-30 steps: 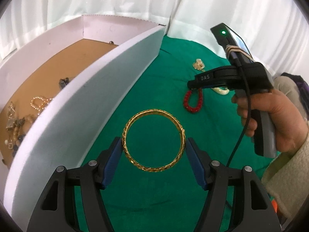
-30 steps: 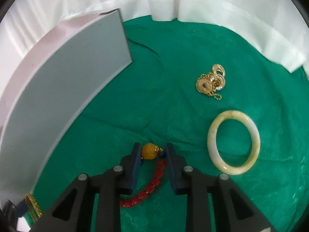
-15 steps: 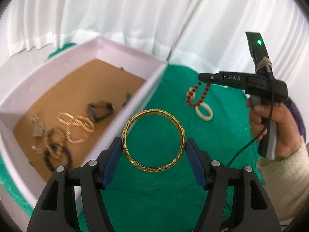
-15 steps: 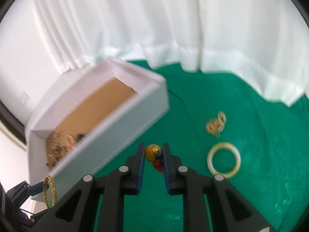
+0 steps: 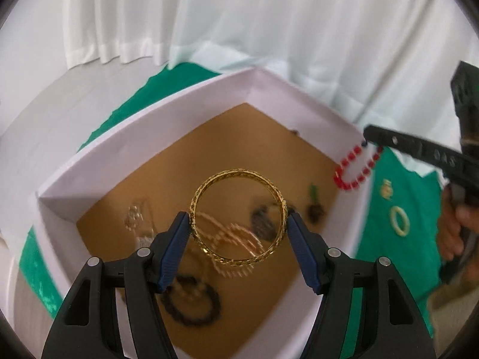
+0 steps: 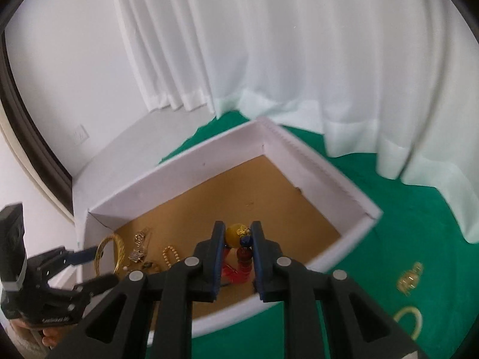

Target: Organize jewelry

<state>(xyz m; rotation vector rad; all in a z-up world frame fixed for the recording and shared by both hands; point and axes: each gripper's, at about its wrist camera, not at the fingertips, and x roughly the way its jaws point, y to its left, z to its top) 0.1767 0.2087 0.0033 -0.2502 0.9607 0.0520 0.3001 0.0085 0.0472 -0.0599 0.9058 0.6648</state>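
My left gripper [image 5: 238, 223] is shut on a gold bangle [image 5: 239, 176] and holds it above the white box [image 5: 143, 137] with a brown floor. The bangle [image 6: 105, 248] and left gripper [image 6: 80, 266] also show in the right wrist view. My right gripper [image 6: 238, 233] is shut on the yellow bead of a red bead bracelet [image 6: 242, 261] over the box [image 6: 329, 173]. In the left wrist view the red bead bracelet [image 5: 357, 167] hangs from the right gripper [image 5: 366, 142] at the box's right wall.
Several necklaces and bracelets [image 5: 230, 236] lie on the box floor. On the green cloth [image 6: 419, 218] right of the box lie a pale jade bangle [image 6: 411, 321] and a gold chain piece [image 6: 410, 278]. White curtains hang behind.
Both grippers have risen and moved left from the green cloth to above the box, each carrying its piece. The box floor now fills both views.
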